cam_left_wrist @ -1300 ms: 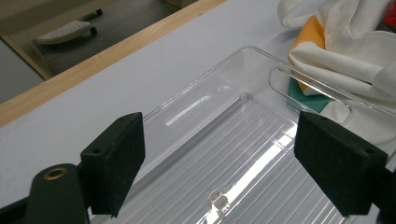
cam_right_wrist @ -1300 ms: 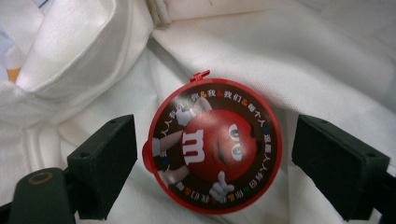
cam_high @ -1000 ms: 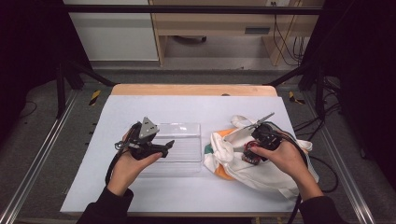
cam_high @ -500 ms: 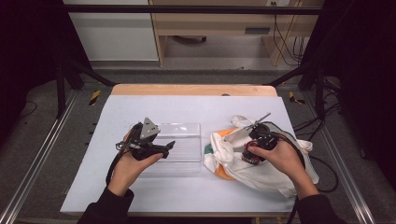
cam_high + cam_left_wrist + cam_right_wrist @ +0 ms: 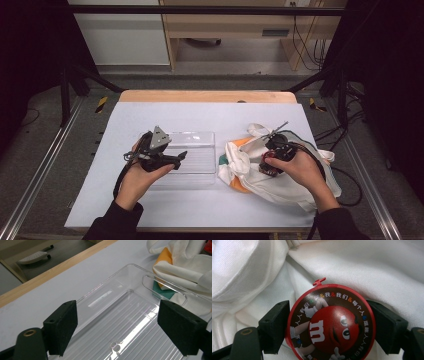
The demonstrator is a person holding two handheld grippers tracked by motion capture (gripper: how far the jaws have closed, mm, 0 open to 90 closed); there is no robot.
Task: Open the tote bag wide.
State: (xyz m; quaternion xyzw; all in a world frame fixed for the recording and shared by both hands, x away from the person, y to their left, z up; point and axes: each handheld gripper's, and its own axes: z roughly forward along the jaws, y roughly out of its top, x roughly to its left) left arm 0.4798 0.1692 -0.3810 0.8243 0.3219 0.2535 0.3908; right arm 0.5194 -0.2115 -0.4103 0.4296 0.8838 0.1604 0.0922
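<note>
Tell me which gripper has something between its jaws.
The right gripper: a round red candy tin sits between its jaws, over the white bag. The left gripper hangs open over the clear tray.

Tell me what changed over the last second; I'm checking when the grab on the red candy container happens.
The right gripper has just been closing its jaws around the round red candy container lying on the white cloth bag; the pads now sit against its rim. Neither hand shifted visibly. The left gripper stayed open above the clear plastic tray, which kept its place beside the bag.

bag (image 5: 295, 182) crowds R side — tray (image 5: 192, 165) mid, L free
</note>
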